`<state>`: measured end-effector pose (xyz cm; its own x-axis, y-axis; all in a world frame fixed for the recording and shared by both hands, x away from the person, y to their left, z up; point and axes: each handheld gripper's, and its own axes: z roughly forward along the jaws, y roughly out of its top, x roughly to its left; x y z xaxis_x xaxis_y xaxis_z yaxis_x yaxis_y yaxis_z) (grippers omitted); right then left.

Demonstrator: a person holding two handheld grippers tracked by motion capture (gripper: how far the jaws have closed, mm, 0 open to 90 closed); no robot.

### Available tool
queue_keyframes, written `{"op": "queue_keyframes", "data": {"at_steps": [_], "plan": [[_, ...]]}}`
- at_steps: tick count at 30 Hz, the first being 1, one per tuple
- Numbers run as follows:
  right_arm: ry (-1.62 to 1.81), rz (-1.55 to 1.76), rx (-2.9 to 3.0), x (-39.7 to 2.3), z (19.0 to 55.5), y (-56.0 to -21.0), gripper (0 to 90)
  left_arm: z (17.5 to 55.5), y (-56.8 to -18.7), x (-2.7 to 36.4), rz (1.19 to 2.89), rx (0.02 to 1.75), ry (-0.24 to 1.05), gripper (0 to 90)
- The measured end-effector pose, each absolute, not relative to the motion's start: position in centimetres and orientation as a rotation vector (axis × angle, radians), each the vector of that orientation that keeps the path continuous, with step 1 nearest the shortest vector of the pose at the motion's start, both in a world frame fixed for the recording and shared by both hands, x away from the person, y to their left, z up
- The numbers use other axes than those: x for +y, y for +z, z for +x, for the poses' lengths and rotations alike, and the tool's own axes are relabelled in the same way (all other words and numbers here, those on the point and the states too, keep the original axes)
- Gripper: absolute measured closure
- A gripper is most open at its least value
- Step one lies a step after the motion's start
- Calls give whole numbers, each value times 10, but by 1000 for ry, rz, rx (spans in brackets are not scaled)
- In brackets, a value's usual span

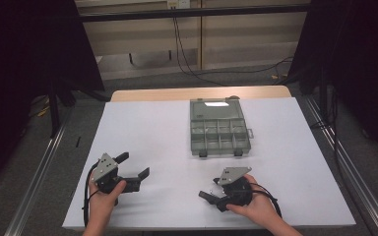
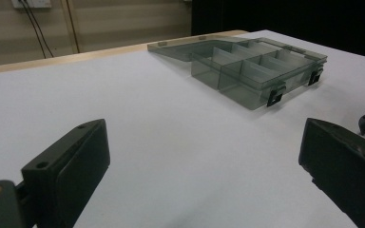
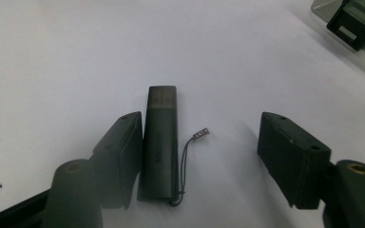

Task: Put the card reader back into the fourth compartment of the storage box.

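A dark flat stick (image 3: 159, 142) with a thin cord loop and a small tag lies on the white table between the jaws of my right gripper (image 3: 202, 123). Its side rests against the left jaw, while the right jaw stands well clear of it. In the high view my right gripper (image 1: 211, 199) sits near the front edge and points left. My left gripper (image 1: 134, 164) is at the front left, open with only bare table between its jaws (image 2: 202, 137).
A grey see-through compartment box (image 1: 195, 142) stands open at the middle back, its lid (image 1: 209, 109) laid flat behind it and its two black latches facing me. The box (image 2: 252, 71) lies ahead and to the right of my left gripper. Black curtains flank the table (image 1: 152, 128).
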<state>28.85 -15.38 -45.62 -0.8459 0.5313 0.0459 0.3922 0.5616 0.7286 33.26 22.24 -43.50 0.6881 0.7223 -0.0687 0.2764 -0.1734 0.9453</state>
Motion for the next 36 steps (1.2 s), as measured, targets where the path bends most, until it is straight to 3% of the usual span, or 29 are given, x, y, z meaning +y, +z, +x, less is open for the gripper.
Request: {"op": "queue_keyframes", "data": {"at_steps": [7,8,14,17,36], "plan": [[1157,757,2634,-152,288,-455,446,332,-434,223,1739,804,478,32],[1153,738,2642,-151,287,-454,517,332,-434,223,1740,804,478,32],[1147,723,2663,-148,285,-452,616,332,-434,222,1741,799,476,32],[1161,711,2661,-148,285,-452,737,332,-434,222,1742,797,476,32],[1202,787,2694,-152,293,-450,742,333,-434,223,1740,795,477,32]]}}
